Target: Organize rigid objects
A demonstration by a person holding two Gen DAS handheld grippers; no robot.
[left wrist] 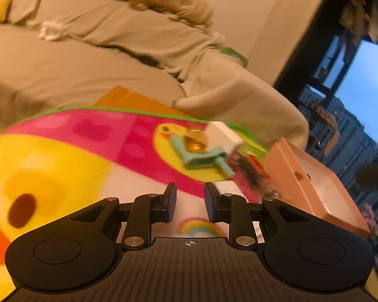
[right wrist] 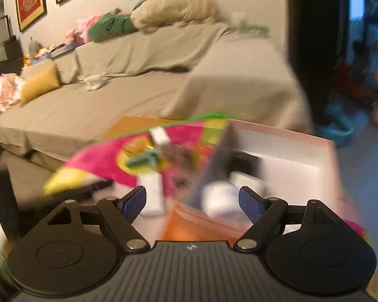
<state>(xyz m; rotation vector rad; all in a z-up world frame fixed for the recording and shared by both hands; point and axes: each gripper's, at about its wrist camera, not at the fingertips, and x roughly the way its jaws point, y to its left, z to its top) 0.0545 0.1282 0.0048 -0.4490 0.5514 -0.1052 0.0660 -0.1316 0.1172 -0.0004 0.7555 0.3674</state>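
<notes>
A bright play mat (left wrist: 93, 146) lies before the draped sofa (left wrist: 88, 58) — left gripper (left wrist: 190, 196) narrow and empty, right gripper (right wrist: 192, 202) wide — beside the mat's pink box (left wrist: 312, 183).

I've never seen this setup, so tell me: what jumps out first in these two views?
The loud pink and yellow play mat fills the foreground, with a teal toy and a white block clustered near its far edge. Beside it sits an open pinkish box, and a beige-covered sofa stretches behind.

No readable text, labels, brands or numbers appear in either view. The red framed pictures (right wrist: 30, 0) on the far wall carry gold designs too blurred to read.
</notes>
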